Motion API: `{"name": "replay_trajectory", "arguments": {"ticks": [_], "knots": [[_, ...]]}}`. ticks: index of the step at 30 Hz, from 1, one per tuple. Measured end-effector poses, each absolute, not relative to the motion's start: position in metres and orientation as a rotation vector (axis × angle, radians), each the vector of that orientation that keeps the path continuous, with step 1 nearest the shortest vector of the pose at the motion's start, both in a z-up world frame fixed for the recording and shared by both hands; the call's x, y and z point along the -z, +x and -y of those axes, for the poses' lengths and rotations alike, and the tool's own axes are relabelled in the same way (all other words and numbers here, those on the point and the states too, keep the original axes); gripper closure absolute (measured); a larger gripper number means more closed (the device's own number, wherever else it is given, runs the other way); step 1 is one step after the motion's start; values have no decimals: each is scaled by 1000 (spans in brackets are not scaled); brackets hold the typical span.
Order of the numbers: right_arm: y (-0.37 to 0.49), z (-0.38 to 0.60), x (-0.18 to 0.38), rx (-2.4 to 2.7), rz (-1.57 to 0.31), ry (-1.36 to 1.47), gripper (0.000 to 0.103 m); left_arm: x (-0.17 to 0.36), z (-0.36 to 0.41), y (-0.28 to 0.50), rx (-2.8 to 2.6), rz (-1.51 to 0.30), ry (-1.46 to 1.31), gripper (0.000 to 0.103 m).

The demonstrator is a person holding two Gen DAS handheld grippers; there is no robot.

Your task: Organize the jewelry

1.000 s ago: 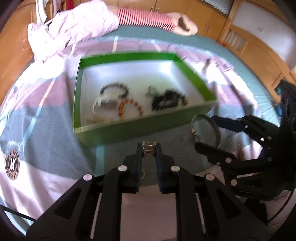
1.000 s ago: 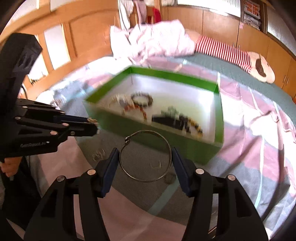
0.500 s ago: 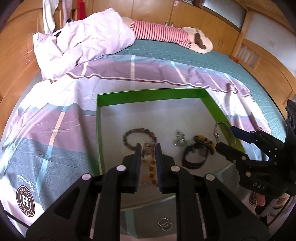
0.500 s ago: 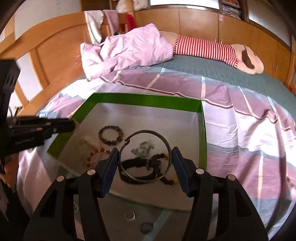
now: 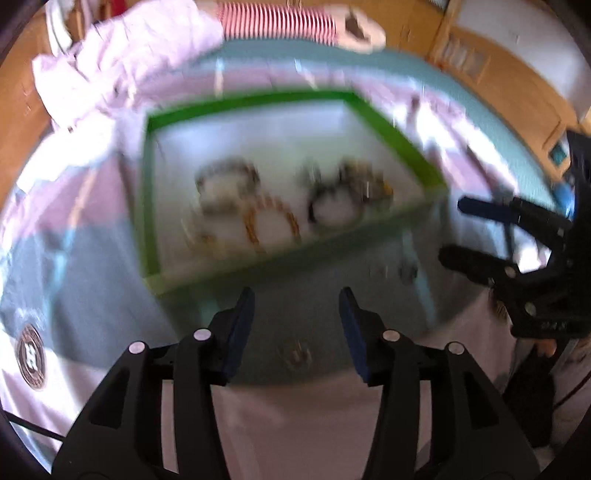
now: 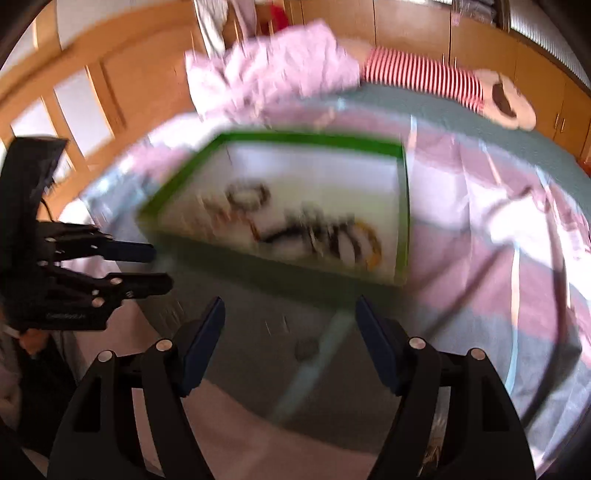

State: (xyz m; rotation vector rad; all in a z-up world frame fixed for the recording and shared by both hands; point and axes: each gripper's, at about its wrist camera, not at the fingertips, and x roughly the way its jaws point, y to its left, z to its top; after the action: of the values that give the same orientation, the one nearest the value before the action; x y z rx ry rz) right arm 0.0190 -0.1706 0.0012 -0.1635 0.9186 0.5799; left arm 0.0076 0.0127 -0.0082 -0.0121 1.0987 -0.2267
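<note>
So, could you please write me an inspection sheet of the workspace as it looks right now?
Surface: bedspread with pink, grey and white stripes.
Job's things: green box holding blurred bracelets; small ring on the bedspread outside it.
Clutter: pink blanket, striped plush toy.
Tongs: left tongs and right tongs opening, nothing between them.
Cables: dark cord at the lower left edge.
Surroundings: wooden cabinets.

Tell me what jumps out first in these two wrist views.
The green box sits mid-frame on the striped bedspread, with blurred bracelets on its white floor. In front of it, the left gripper and right gripper are both opening with nothing between their fingers.
</note>
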Motion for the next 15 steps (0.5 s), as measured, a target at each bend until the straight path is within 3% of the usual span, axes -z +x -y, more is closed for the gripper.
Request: {"name": "replay_trajectory", "arguments": {"ticks": [7, 8, 11, 12, 14, 15], "knots": [[12, 149, 31, -582, -987, -301, 31, 51, 6, -3, 205, -1231, 46, 57], [11, 147, 33, -585, -986, -310, 31, 55, 5, -3, 196, -1240, 44, 60], [13, 144, 42, -583, -1003, -328, 31, 56, 1, -2, 181, -1234, 47, 82], [13, 144, 44, -586, -1007, -323, 31, 55, 1, -2, 192, -1232, 35, 82], [14, 143, 48, -596, -1023, -321, 40, 53, 3, -4, 213, -1217, 37, 82], [15, 141, 52, -602, -1044, -326, 52, 51, 4, -5, 223, -1210, 37, 82]]}}
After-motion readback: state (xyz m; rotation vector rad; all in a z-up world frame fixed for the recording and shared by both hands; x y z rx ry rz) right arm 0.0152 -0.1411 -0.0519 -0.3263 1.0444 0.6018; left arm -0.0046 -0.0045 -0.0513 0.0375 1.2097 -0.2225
